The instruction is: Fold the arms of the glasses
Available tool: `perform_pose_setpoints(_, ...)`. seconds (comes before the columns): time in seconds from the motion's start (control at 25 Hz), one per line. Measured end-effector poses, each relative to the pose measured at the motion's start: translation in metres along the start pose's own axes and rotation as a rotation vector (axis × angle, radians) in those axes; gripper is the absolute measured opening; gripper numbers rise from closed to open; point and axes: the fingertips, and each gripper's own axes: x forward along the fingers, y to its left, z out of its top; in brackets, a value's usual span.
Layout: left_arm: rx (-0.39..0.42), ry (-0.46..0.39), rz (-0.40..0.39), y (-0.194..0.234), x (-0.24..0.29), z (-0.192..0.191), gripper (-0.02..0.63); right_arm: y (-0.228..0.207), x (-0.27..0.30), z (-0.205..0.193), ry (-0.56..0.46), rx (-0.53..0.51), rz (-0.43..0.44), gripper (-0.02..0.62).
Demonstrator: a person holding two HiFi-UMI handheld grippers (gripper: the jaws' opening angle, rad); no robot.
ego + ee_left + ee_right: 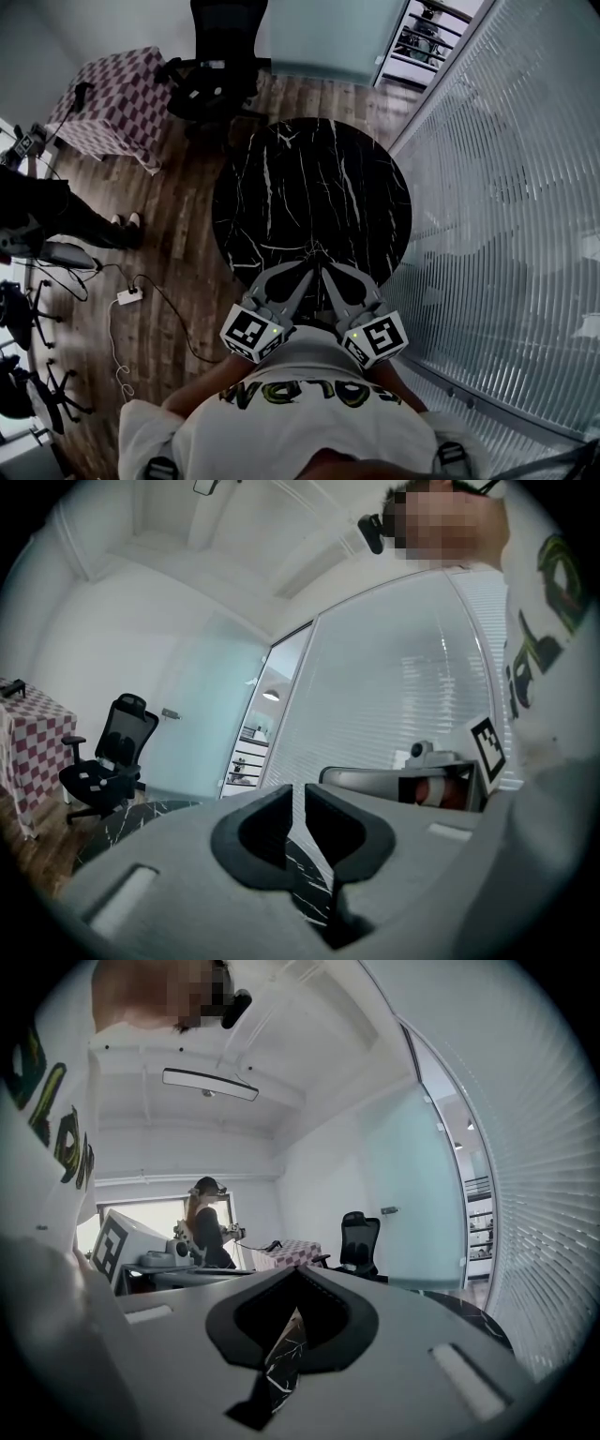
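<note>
Holding both level over black table (309,178) edge: left gripper (298,803) jaws slit apart, empty; right gripper (298,1277) pressed together, empty. Glasses in no view; we cannot judge fold.

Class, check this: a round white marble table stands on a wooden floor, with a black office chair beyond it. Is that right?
Not quite: the table is black with white veins, not white, as the head view shows. The wooden floor and black office chair are correct.

Office chair (220,66) behind table (309,178)
</note>
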Motion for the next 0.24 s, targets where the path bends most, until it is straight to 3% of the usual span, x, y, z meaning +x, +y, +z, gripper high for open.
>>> perform_pose_setpoints(0.24, -0.002, -0.002, 0.008, -0.0001, 0.0016, 0.0023, 0.043, -0.0029, 0.0001, 0.0037, 0.004, -0.012, -0.003, 0.002)
